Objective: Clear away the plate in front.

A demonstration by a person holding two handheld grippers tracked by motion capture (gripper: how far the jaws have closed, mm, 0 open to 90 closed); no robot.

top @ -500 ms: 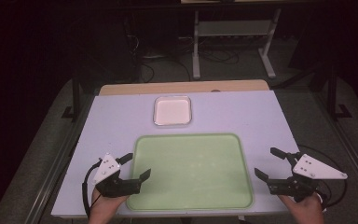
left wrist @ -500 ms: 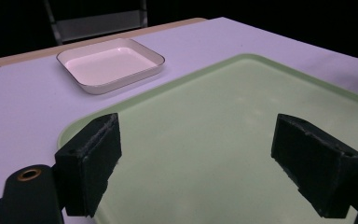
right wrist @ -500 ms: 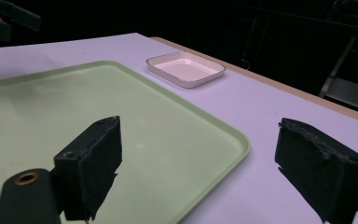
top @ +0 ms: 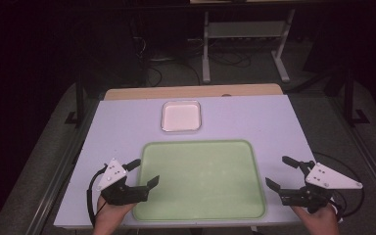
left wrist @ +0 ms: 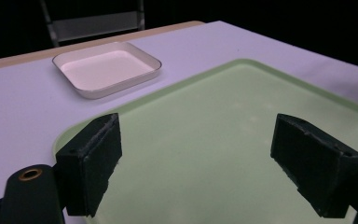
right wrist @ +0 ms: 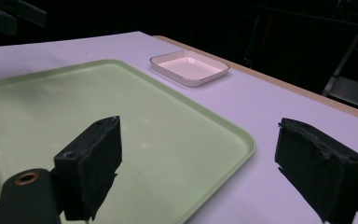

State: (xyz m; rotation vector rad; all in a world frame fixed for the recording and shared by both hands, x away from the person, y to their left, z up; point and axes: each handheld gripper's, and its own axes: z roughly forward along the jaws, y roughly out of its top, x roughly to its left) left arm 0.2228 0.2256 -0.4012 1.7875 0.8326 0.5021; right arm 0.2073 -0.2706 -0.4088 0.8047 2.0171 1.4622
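One pale green tray (top: 203, 178) lies flat on the near half of a white-topped table (top: 274, 122), its long side toward the person. It is empty, with rounded corners and a low raised rim. It looks like moulded plastic — probably light and stiff, with a smooth face that a pad could slide on. The rim is the likely place to take hold: a short edge on each side, pinched from outside.

The left gripper (top: 144, 174) hovers over the tray's near left corner, its jaws spread wide with nothing between them. In the left gripper view its two black pads (left wrist: 93, 163) frame the bare green surface. The right gripper (top: 284, 171) sits just off the tray's right edge, over the tabletop, also spread wide and empty; the right gripper view shows the tray's near corner (right wrist: 233, 140) between its jaws.

Beyond the tray, near the far edge of the table, rests one small white square dish (top: 181, 116) — shallow, empty, apart from the tray.

Counted: one tray, one dish, two grippers.
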